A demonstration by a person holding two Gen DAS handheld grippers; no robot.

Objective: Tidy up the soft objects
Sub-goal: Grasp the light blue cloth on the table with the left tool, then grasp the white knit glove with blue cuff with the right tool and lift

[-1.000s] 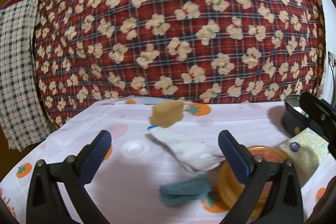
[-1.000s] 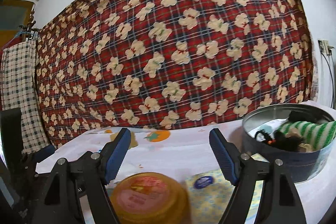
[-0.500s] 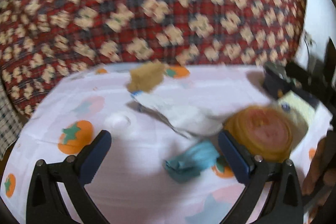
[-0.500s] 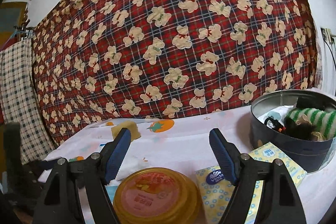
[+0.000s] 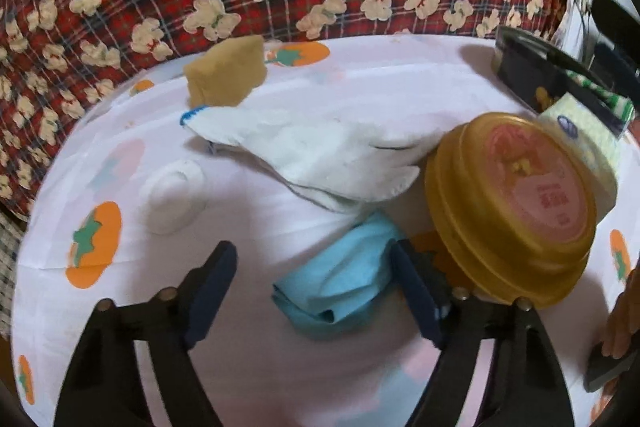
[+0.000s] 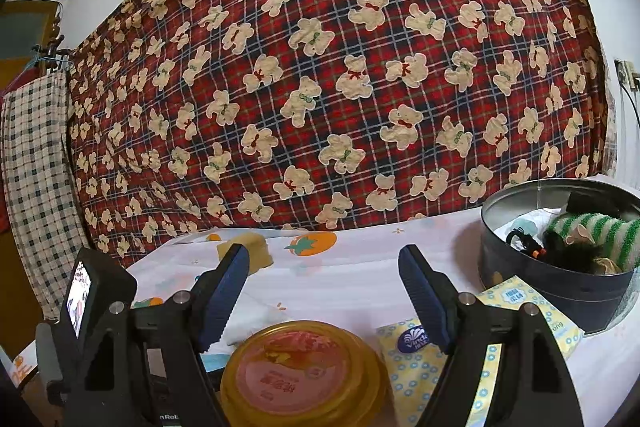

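The jaws of the left gripper have just been closing around the blue cloth, not yet pinching it. The right gripper's stand open, empty. The cloth looks limp and light (best pinched at its bunched fold).

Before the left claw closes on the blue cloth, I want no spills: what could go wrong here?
The left claw, whose jaws have just been closing, straddles the blue cloth without pinching it yet.
1. Its right finger sits close beside the amber lidded jar, so closing or lifting may nudge it.
2. The cloth's far edge lies against the white cloth and could drag it along.
3. The loosely folded cloth may unfold and slip.
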